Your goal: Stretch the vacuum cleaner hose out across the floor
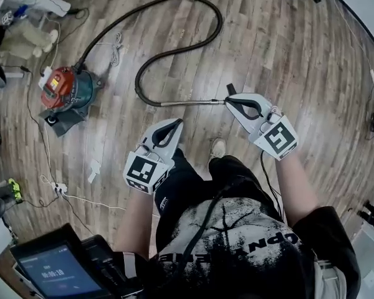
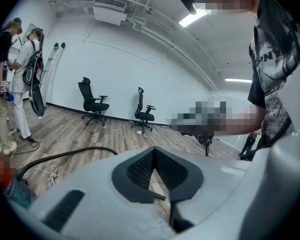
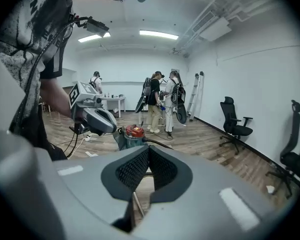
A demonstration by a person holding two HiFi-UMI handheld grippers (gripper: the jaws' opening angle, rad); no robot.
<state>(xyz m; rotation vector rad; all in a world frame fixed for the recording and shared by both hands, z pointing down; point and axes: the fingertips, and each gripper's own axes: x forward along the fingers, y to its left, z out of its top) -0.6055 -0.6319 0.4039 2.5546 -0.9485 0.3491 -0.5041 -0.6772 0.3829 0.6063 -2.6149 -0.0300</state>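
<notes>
Our left gripper [image 1: 176,124] and right gripper [image 1: 230,99] both have their jaws pressed together on nothing. The right one's tip sits just beside the end of the metal wand [image 1: 190,103]. From that wand the black hose [image 1: 220,22] lies in a wide loop across the wooden floor [image 1: 287,55], ending at the red vacuum cleaner [image 1: 67,89] well off to our left.

The left gripper [image 2: 154,153] has its jaws pressed together, with nothing between them. Beyond it on the left, the black vacuum hose [image 2: 76,151] lies curved on the wooden floor [image 2: 90,131]. Two black office chairs [image 2: 92,101] stand by the far white wall [image 2: 120,79], and two people [image 2: 25,64] stand far left.
</notes>
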